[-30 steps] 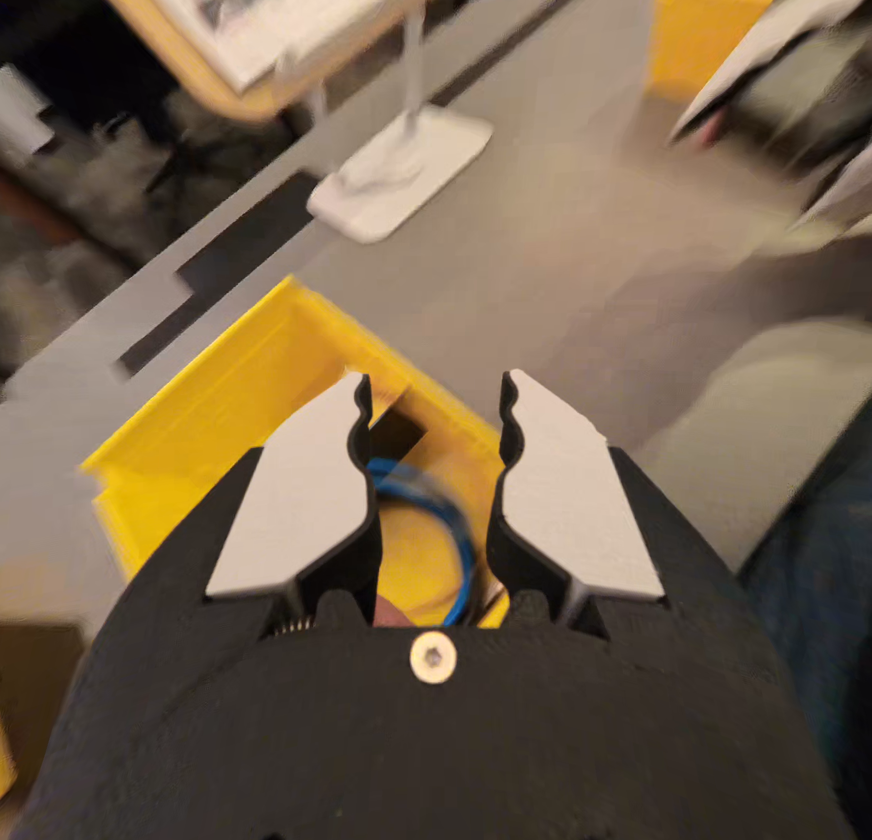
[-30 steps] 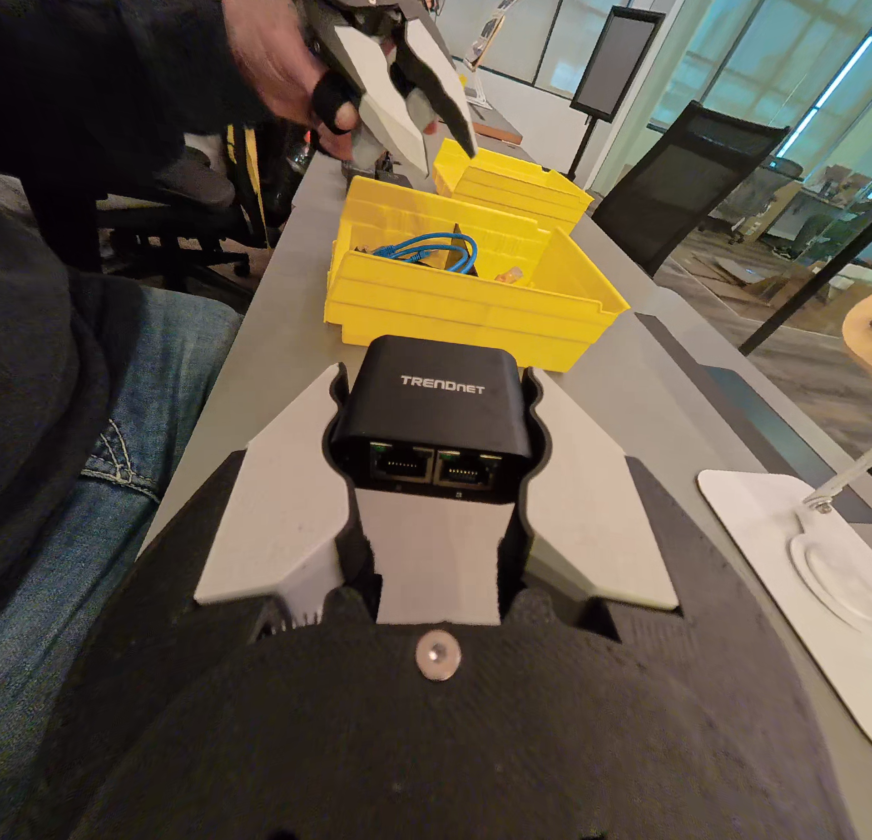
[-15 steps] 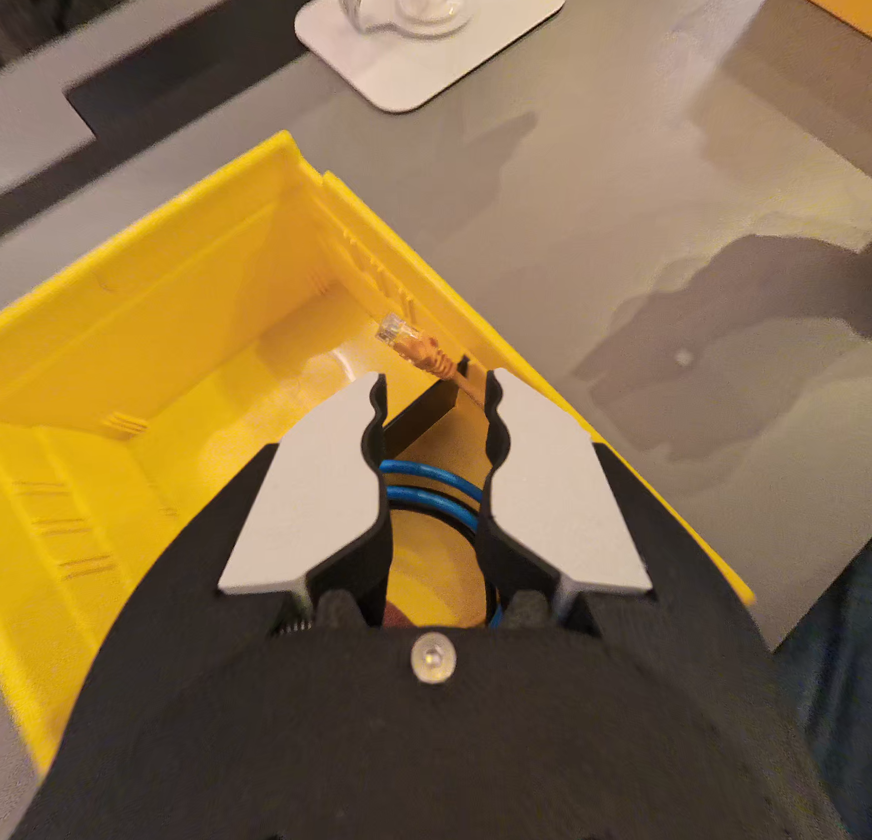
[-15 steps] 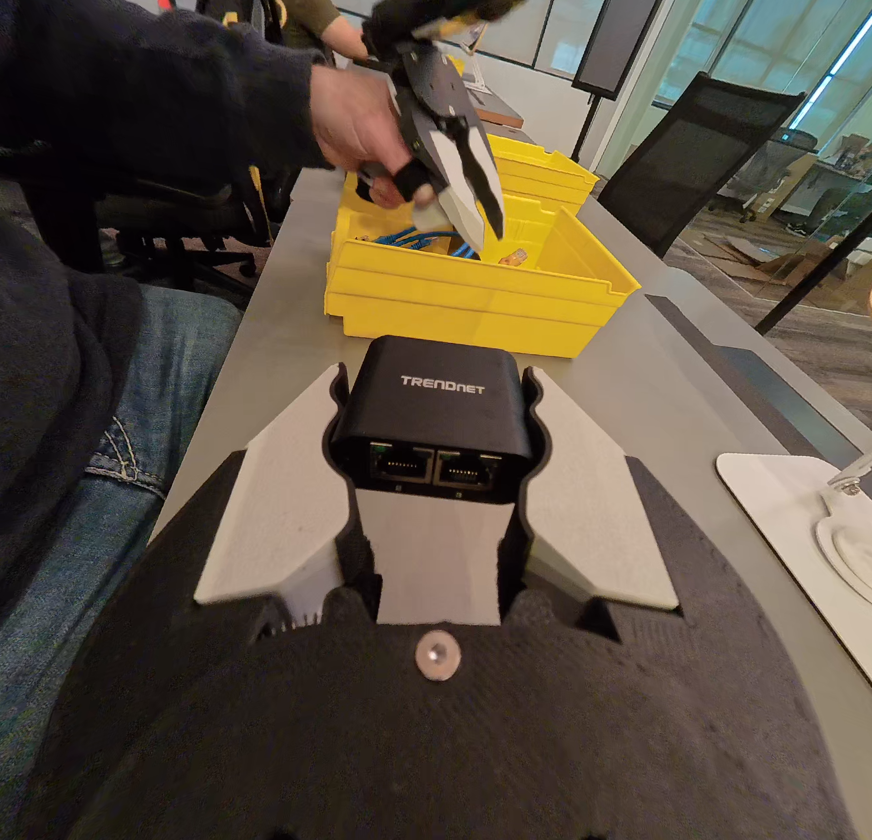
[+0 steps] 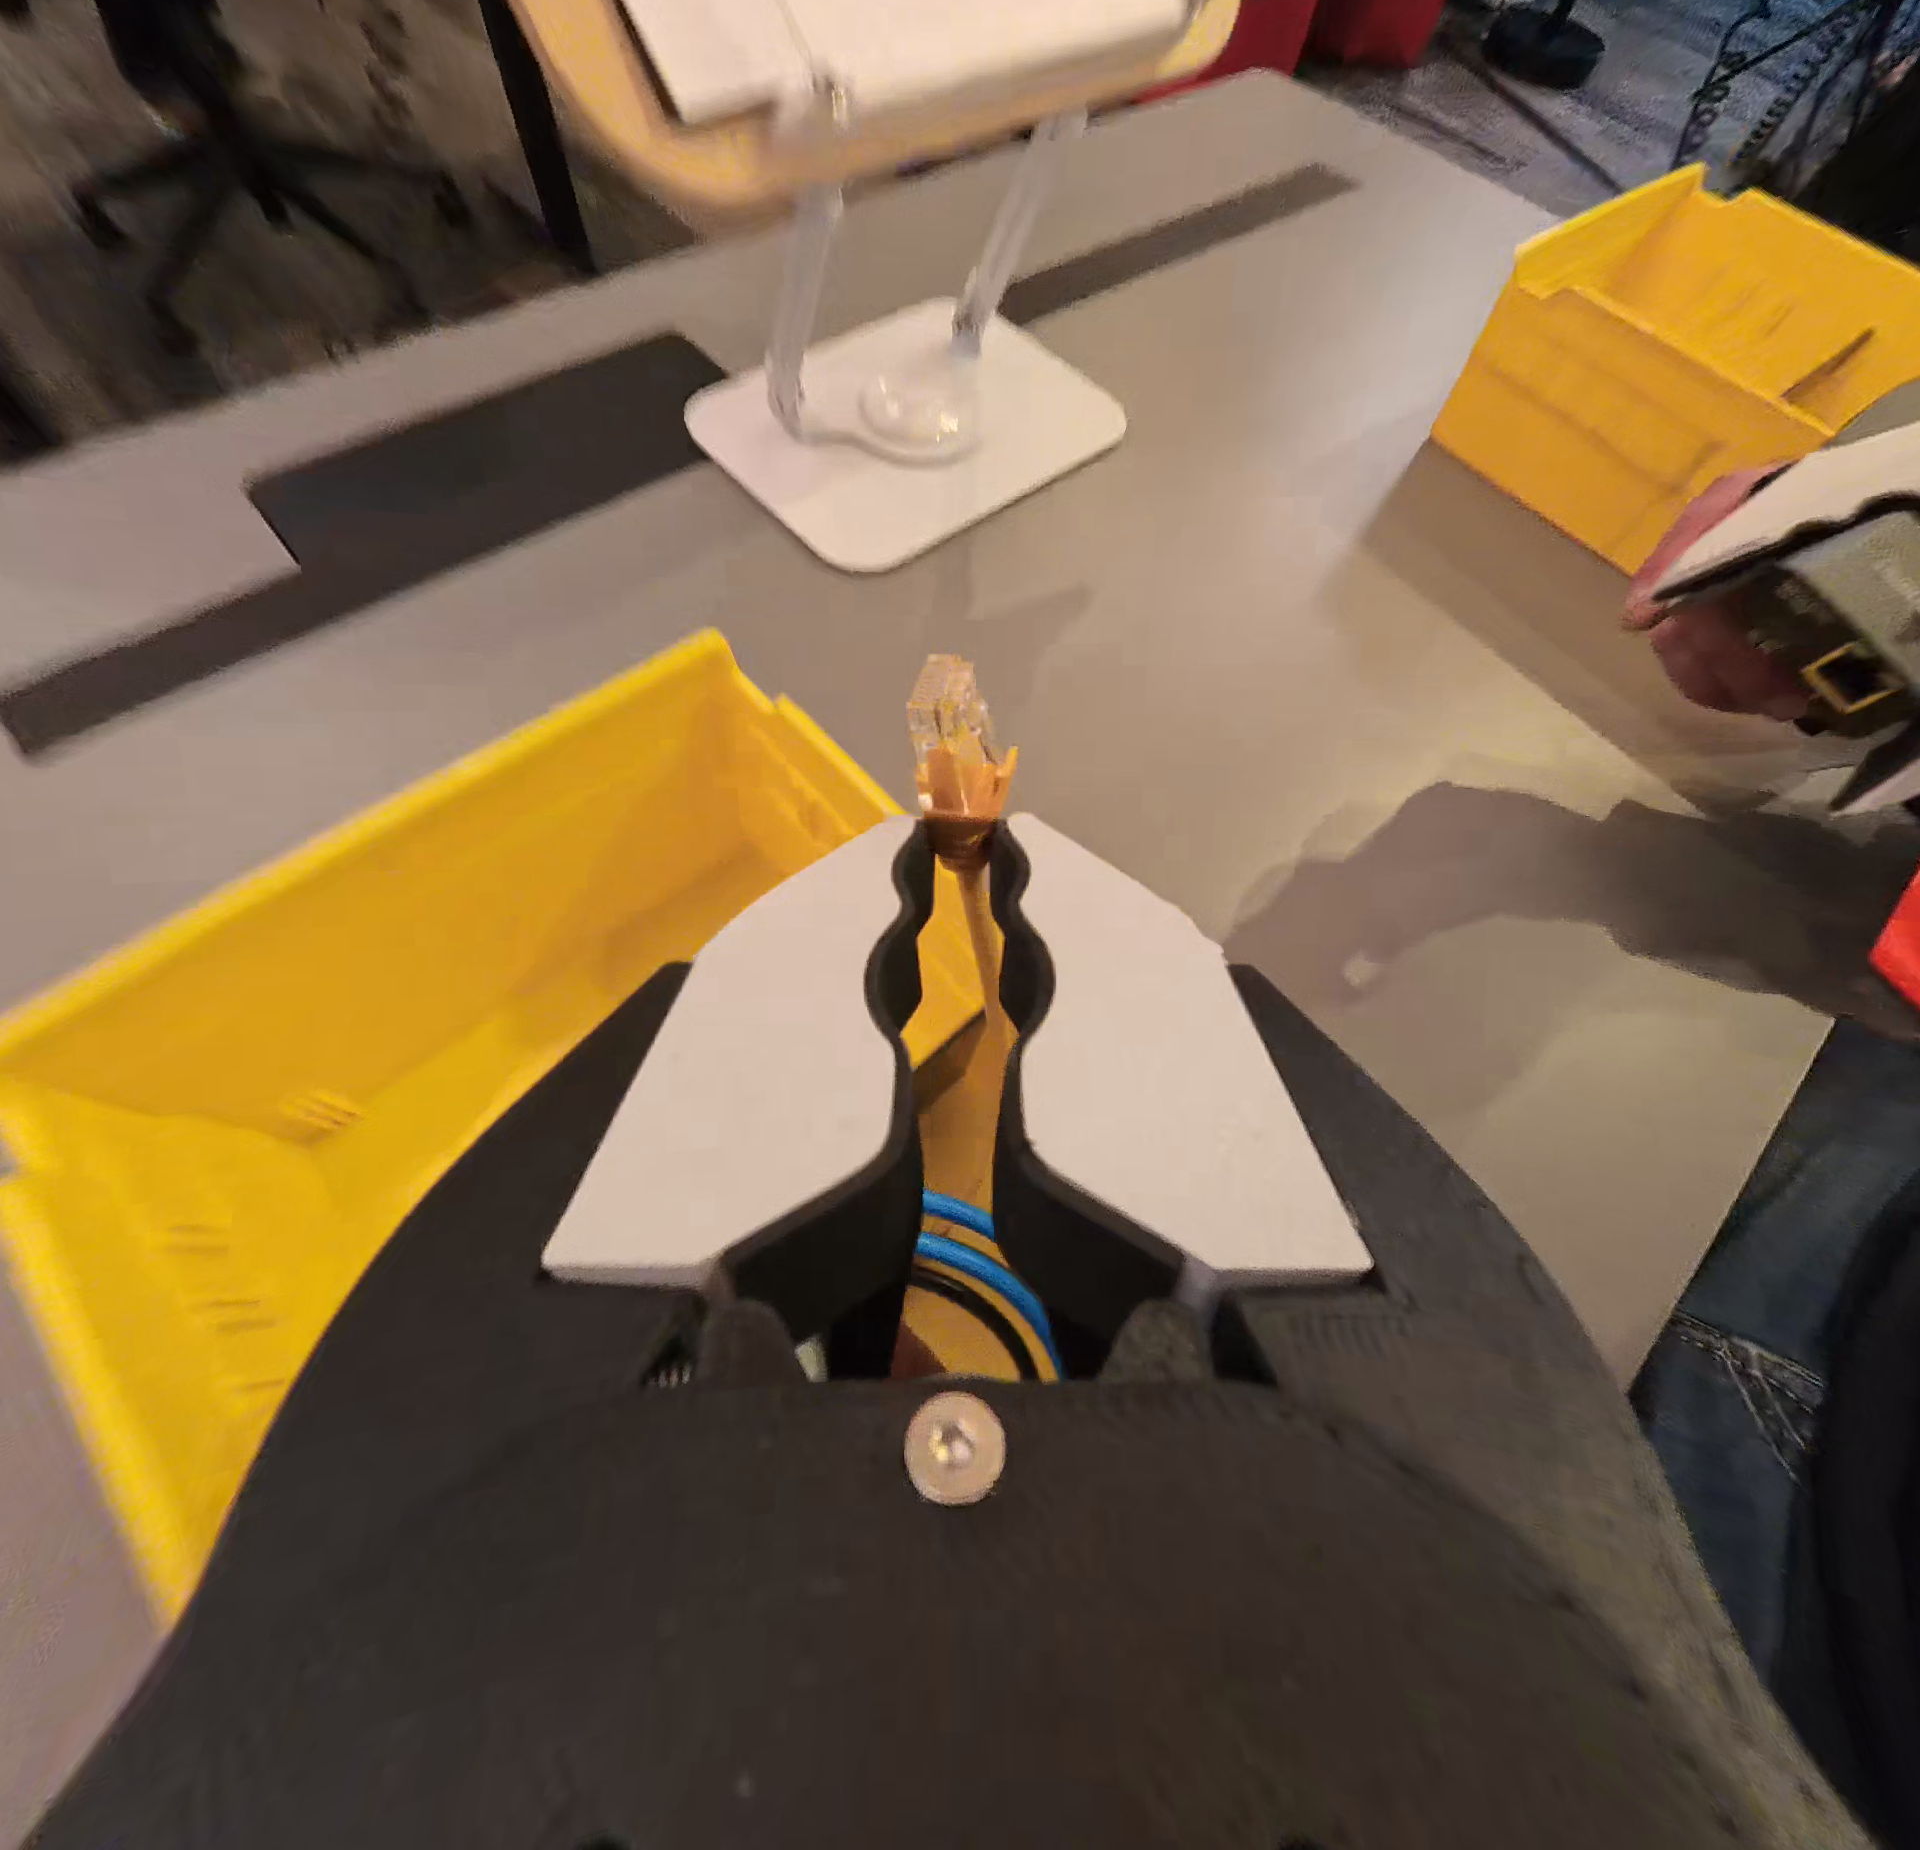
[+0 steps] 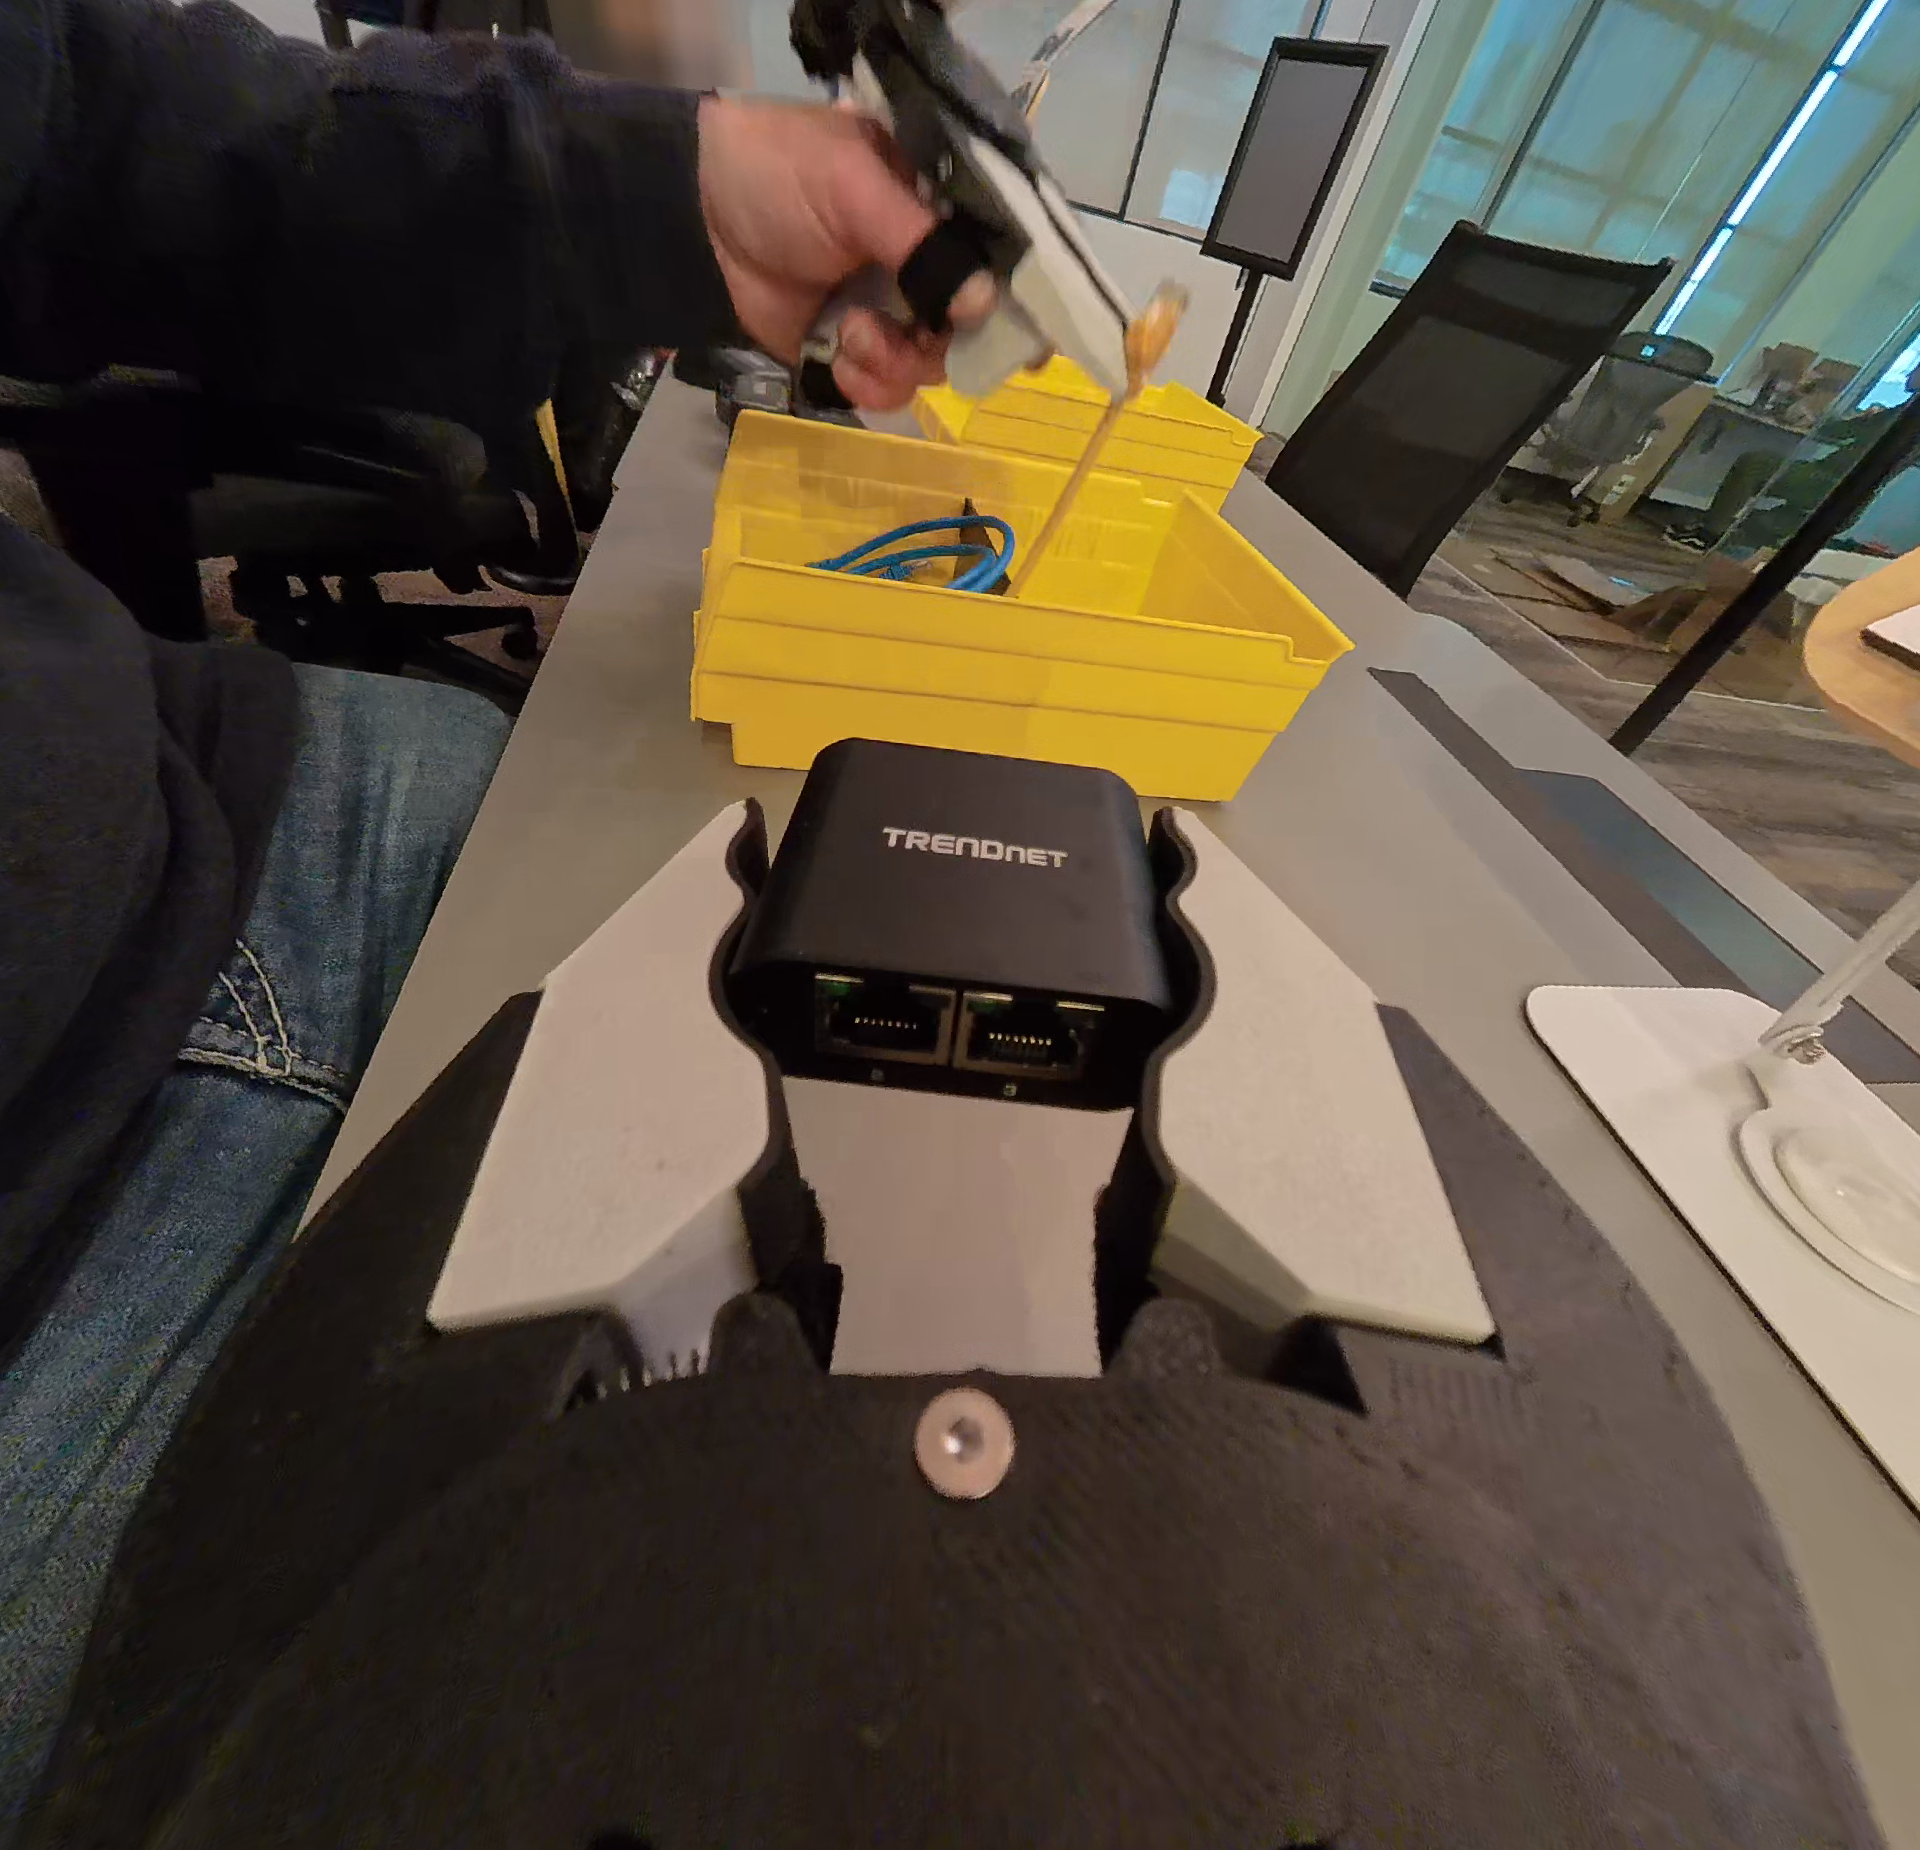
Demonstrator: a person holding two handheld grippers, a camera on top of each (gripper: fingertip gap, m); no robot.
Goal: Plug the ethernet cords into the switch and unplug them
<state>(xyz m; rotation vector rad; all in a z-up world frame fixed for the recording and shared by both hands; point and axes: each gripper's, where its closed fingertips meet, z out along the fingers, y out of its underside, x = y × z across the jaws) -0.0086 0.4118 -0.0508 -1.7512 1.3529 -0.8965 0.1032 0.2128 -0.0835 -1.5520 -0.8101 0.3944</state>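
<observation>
- The left gripper [image 5: 961, 829] is closed at its tips on the orange ethernet cord [image 5: 982, 927], pinching it right behind the boot, so the clear plug [image 5: 948, 704] sticks out past the fingertips toward twelve o'clock.
- From the right wrist view, that same gripper [image 6: 1117, 320] is held by a hand [image 6: 821, 231] up at twelve o'clock, well above the yellow bin [image 6: 987, 678]; the orange cord [image 6: 1070, 481] hangs slanting from it down into the bin.
- A coiled blue ethernet cord [image 6: 925, 559] lies inside the bin, toward its left side.
- The right gripper [image 6: 961, 844] clamps the black switch [image 6: 956, 917] by its two sides, jaws wide apart around the body; both ports face back toward the camera and neither has a plug in it.
- In the left wrist view the switch [image 5: 1839, 657] shows at three o'clock, off the grey table [image 5: 1299, 709], well apart from the plug.
- A white stand base [image 5: 904, 439] sits on the table at twelve o'clock, and a second yellow bin [image 5: 1662, 346] at two o'clock.
</observation>
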